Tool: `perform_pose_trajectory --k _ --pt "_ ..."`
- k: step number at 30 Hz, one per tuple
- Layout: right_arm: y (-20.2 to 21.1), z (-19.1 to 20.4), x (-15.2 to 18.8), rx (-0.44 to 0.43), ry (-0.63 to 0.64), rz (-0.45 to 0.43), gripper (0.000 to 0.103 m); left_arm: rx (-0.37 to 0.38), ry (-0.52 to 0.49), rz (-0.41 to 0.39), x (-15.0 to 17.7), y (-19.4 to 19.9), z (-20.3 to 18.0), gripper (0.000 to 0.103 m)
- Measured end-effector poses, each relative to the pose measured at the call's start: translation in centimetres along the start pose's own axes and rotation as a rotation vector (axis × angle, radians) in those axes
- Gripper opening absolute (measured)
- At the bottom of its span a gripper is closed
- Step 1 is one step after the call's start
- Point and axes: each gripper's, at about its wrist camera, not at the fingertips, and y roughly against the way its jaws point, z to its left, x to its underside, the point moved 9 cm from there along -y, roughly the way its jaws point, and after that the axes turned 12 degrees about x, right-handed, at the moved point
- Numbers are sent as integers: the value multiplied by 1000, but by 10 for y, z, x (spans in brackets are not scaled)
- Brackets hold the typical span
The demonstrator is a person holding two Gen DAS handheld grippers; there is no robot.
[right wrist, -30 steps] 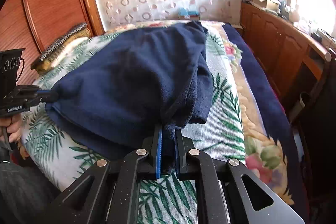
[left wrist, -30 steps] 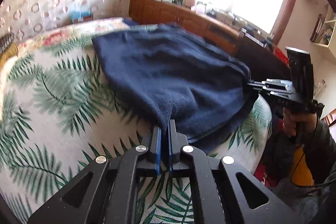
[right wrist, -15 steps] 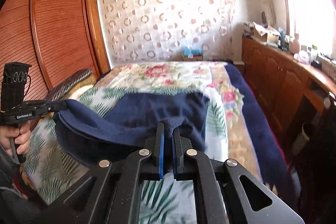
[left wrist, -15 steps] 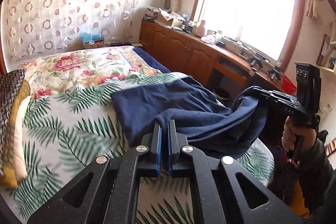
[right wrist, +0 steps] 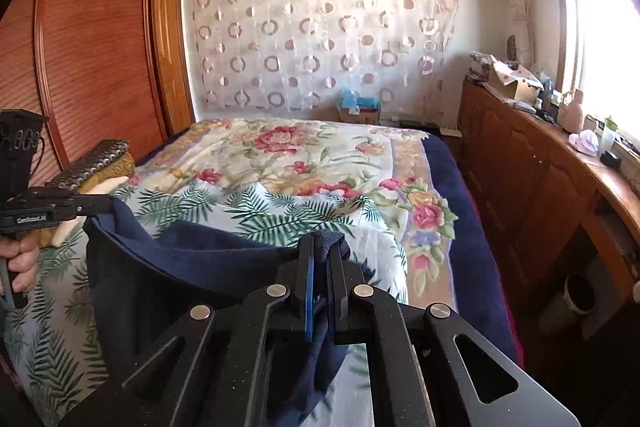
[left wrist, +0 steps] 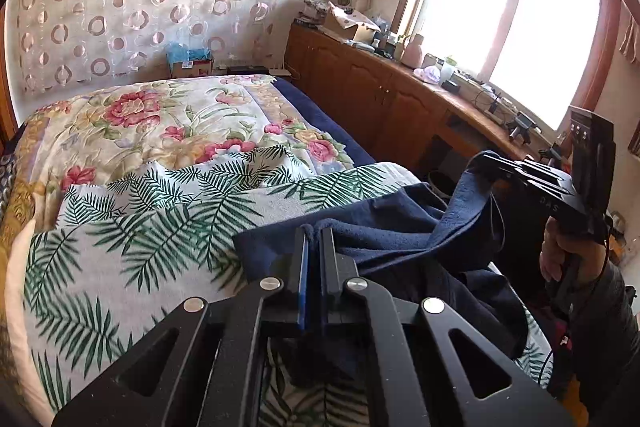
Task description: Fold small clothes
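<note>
Cloth: one navy blue cloth [left wrist: 384,239] hung slack between my two grippers over the near end of the bed, sagging in the middle, its lower part draped down against the palm-leaf sheet [left wrist: 132,227].
Writing: white lettering on my left gripper's side, seen from the right wrist, seemed to read "GenRobot.AI"; on my right gripper's side, seen from the left wrist, only the letters "DAS" were legible.
Left gripper [left wrist: 314,233]: my jaws were pressed together on a bunched corner of the cloth, a small tuft poking out above the tips.
Right gripper [right wrist: 324,241]: my jaws were likewise clamped tight on another corner, fabric bulging over the tips and trailing down beneath the fingers.
Hands: two, each wrapped around a gripper handle; my right hand [left wrist: 560,251] showed in the left wrist view, my left hand [right wrist: 22,255] in the right wrist view.
Bed: one, with a floral quilt [right wrist: 288,155] beyond the palm-leaf sheet.
Surroundings: a circle-patterned curtain [right wrist: 320,27] behind the bed, a wooden wardrobe [right wrist: 88,39] to one side, a long wooden cabinet [left wrist: 380,95] with clutter under the window.
</note>
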Motion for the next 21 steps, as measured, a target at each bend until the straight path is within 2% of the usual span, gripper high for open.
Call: perform_pose_trajectory --k 8,9,11,12,13,15,16,18,21 --pt "-58 10 6 7 23 139 4 -36 37 84 15 -31 27 6" --pt "-59 13 9 7 26 151 6 -36 33 94 17 -32 27 9" --pt "-60 16 9 23 39 172 16 -51 18 96 18 -29 28 25" --pt "-61 15 7 33 45 176 24 -64 6 88 17 -26 28 41" --pt "-55 16 7 48 51 173 28 -69 -4 74 16 -21 28 50" --pt "-46 13 -2 88 50 158 46 -65 -18 52 16 -8 24 57" --pt "-36 11 -5 107 43 145 46 -64 -28 43 16 -1 21 67" --pt "-17 11 -8 117 22 116 47 -63 -45 24 17 10 16 78" --pt "25 20 -1 109 -7 91 47 -54 -63 5 22 27 8 79"
